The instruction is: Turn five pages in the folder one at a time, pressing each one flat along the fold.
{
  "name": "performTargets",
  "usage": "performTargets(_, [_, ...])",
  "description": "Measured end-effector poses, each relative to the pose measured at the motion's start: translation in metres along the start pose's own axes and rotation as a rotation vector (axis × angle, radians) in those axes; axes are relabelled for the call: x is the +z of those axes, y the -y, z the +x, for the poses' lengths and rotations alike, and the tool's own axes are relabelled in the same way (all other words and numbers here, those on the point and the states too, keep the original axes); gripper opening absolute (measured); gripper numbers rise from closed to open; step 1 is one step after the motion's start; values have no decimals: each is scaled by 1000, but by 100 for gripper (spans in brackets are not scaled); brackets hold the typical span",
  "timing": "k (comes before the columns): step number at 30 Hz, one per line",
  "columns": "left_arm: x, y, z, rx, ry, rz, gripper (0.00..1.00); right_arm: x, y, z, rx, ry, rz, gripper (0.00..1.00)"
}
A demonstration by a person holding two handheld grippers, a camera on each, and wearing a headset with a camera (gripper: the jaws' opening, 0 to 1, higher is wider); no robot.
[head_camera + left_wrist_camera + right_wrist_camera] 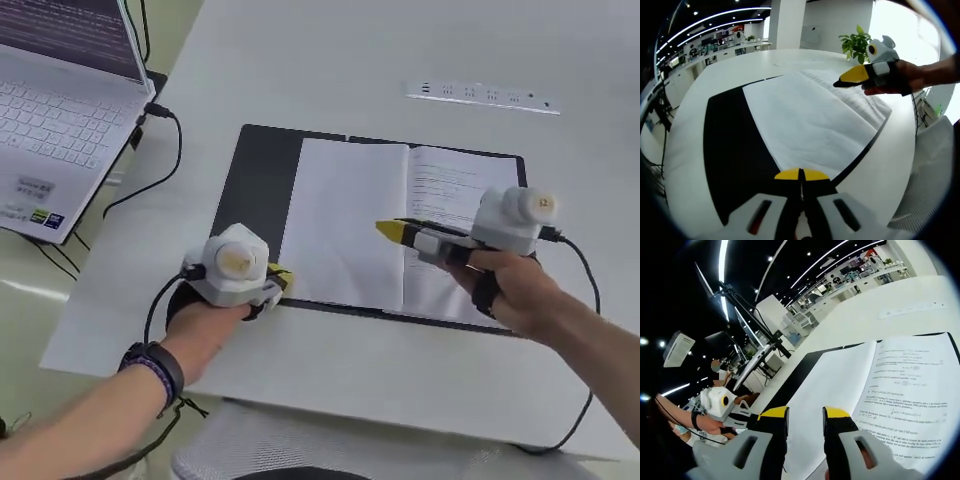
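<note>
A black folder [255, 190] lies open on the white table. A blank white page [345, 220] lies left of the fold [405, 220], and a printed page [450, 190] lies to its right. My right gripper [392, 232] hovers over the fold and points left. In the right gripper view its yellow-tipped jaws [806, 415] stand open above the blank page [835, 380], with nothing between them. My left gripper [278, 280] sits at the folder's near edge, by the blank page's lower left corner. Its jaws [801, 174] are shut over the black cover [735, 150], with nothing visible between them.
An open laptop [60, 110] stands at the far left with a black cable [165, 150] running toward the folder. A white power strip [480, 95] lies beyond the folder. The table's near edge [400, 410] is close below the grippers.
</note>
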State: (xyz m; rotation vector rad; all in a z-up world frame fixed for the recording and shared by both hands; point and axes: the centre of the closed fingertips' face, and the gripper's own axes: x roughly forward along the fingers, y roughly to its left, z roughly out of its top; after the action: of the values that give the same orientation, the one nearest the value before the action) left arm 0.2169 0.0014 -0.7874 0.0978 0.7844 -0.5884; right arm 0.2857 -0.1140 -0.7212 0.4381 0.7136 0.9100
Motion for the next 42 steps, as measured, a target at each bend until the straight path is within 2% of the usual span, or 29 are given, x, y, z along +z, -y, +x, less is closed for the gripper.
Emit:
performTargets(7, [-1, -2, 2, -1, -7, 7, 0, 10, 20, -1, -19, 35, 17, 19])
performTargets(15, [-2, -1, 3, -8, -13, 6, 0, 8, 36, 0, -36, 30, 16, 12])
performTargets(19, [-2, -1, 3, -7, -15, 6, 0, 2, 39, 3, -28, 24, 30, 4])
performTargets(28, [-3, -1, 3, 1, -23, 4, 0, -11, 49, 10, -43, 16, 58, 0])
performTargets(32, [-3, 0, 3, 5, -31, 3, 0, -8, 50, 12, -28, 29, 69, 0])
performTargets(37, [-2, -1, 3, 8, -37, 4, 0, -2, 54, 16, -11, 54, 131, 0])
performTargets(42, [-2, -1, 4, 7, -37, 2, 0, 2, 55, 19, -8, 70, 133, 0])
